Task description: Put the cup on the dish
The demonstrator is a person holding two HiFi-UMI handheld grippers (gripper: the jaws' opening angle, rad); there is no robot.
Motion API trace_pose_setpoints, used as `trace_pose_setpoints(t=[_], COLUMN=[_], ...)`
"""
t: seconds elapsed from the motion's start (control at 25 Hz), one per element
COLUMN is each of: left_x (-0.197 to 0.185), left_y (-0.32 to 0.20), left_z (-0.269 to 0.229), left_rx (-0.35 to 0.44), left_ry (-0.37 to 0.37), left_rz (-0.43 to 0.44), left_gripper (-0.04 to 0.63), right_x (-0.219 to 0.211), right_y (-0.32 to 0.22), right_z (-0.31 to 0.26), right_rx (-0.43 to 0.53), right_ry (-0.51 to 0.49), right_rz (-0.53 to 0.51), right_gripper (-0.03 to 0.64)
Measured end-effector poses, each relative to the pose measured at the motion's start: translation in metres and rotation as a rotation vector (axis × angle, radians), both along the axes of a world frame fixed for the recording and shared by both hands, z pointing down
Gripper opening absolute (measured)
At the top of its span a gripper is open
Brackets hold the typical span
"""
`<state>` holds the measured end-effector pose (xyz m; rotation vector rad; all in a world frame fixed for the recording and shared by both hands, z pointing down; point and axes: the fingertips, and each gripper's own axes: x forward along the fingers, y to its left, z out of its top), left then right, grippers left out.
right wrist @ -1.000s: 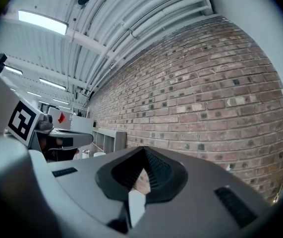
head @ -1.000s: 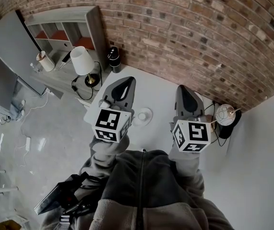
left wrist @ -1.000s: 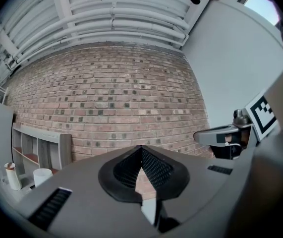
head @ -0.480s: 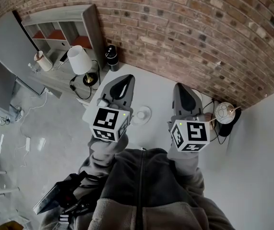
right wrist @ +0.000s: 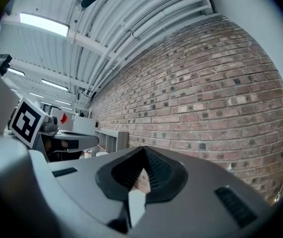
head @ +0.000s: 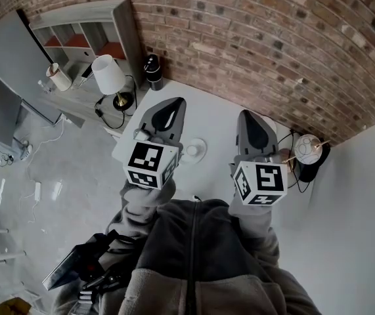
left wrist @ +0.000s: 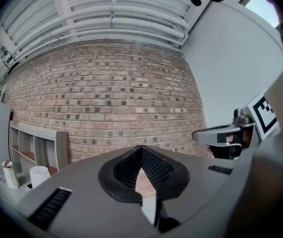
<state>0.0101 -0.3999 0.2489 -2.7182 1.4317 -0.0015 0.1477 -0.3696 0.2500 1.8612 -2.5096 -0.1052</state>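
A small white cup sits on a white dish (head: 194, 151) on the white table (head: 213, 120), seen in the head view between my two grippers. My left gripper (head: 168, 105) hovers over the table to the left of the dish, jaws shut and empty. My right gripper (head: 250, 117) is held to the dish's right, also shut with nothing in it. In the left gripper view the left gripper (left wrist: 141, 150) points at the brick wall, and the right gripper shows at that view's right edge. The right gripper (right wrist: 143, 151) also faces the wall in the right gripper view. Neither gripper view shows the cup or dish.
A black cylinder (head: 153, 68) stands at the table's far left corner. A white lamp (head: 108, 75) and a grey shelf unit (head: 85, 31) are to the left, off the table. A round white object on a black base (head: 308, 152) sits at the table's right end. The brick wall (head: 272, 38) runs behind.
Both grippers have drifted slightly up in the head view and stay side by side. Their jaws stay shut. The cup and dish have not moved.
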Motion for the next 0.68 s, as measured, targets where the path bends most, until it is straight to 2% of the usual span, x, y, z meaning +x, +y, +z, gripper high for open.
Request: trace_pose_setpoints(t=[0.68], left_x=[0.004], left_y=[0.017], left_z=[0.026], left_rx=[-0.077], left_ry=[-0.014], left_rz=[-0.012], left_gripper=[0.005], right_x=[0.002], right_y=[0.016], right_z=[0.020], right_rx=[-0.050], right_ry=[0.004], right_rz=[-0.019], right_gripper=[0.003])
